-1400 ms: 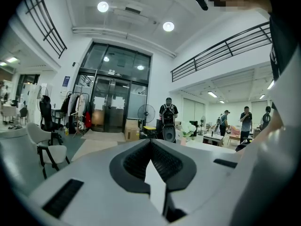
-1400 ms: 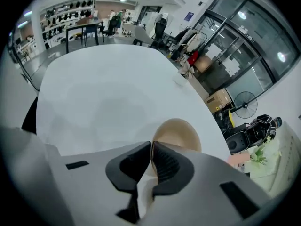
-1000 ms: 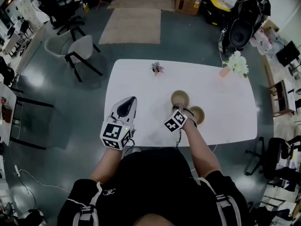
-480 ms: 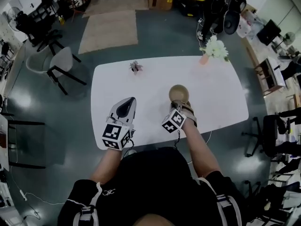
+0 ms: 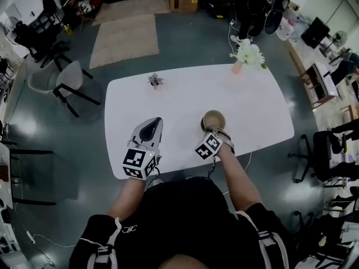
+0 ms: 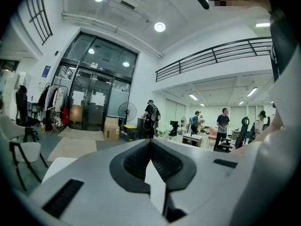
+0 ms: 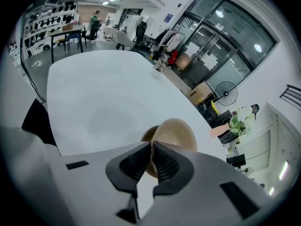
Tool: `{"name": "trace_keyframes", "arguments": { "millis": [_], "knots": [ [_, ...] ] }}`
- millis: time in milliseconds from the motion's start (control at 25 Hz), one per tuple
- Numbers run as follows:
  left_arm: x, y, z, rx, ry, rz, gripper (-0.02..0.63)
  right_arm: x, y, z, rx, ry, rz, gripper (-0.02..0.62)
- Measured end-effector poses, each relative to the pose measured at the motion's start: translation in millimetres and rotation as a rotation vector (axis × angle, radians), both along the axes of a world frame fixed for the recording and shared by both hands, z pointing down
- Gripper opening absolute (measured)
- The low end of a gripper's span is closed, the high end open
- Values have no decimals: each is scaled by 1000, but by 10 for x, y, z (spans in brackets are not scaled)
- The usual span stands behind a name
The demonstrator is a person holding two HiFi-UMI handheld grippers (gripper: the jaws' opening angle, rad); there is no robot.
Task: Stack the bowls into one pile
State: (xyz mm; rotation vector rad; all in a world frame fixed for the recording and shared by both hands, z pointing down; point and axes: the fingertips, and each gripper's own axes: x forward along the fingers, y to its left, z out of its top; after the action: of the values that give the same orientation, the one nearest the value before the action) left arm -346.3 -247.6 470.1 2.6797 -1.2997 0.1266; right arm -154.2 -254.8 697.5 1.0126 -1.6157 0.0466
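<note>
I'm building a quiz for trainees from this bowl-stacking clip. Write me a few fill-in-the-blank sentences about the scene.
1. The right tongs are shut on the ____ of a tan bowl.
2. The left tongs are shut and hold ____.
3. The pink vase on the white table holds white ____.
Missing words: rim; nothing; flowers.

Two tan bowls sit at the near right of the white table (image 5: 168,105). The held bowl (image 7: 176,131) is pinched at its rim by the right gripper (image 7: 151,147) and tilted. The darker bowl (image 7: 146,134) is partly covered by it, touching or just beside. Nesting can't be confirmed.
</note>
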Motion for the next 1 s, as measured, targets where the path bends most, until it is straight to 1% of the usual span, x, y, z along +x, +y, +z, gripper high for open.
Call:
{"name": "trace_keyframes", "arguments": {
  "millis": [160, 280, 360, 440, 480, 600, 680, 720, 800, 880, 920, 1000],
  "knots": [
    [-67, 42, 43, -9, -8, -22, 12, -14, 35, 128, -25, -1, -7, 35],
    [-82, 68, 54, -14, -13, -30, 12, -32, 27, 163, -29, -33, -6, 43],
    [-71, 76, 48, -15, -15, -29, 12, -40, 19, 151, -26, -70, 3, 54],
    [-59, 70, 40, -15, -17, -26, 12, -39, 9, 116, -28, -113, 24, 93],
    [-56, 62, 39, -15, -19, -24, 12, -39, -3, 84, -26, -139, 40, 100],
    [-71, 28, 63, -19, -19, -22, 12, -64, -45, -93, 8, -258, 105, 101],
    [-79, 2, 64, -19, -16, -20, 12, -110, -96, -342, 74, -390, 150, 98],
    [-76, -16, 55, -18, -14, -18, 12, -128, -135, -517, 125, -467, 170, 98],
    [-48, -51, 25, -15, -10, -14, 12, -96, -217, -950, 268, -610, 212, 77],
    [2, -64, -9, -15, -3, -10, 12, 21, -250, -1440, 444, -724, 251, 19],
    [34, -66, -27, -15, 0, -6, 12, 83, -242, -1674, 525, -774, 265, 17],
    [116, -71, -65, -11, 2, 5, 12, 192, -195, -2081, 655, -852, 286, 16]
  ]
}}
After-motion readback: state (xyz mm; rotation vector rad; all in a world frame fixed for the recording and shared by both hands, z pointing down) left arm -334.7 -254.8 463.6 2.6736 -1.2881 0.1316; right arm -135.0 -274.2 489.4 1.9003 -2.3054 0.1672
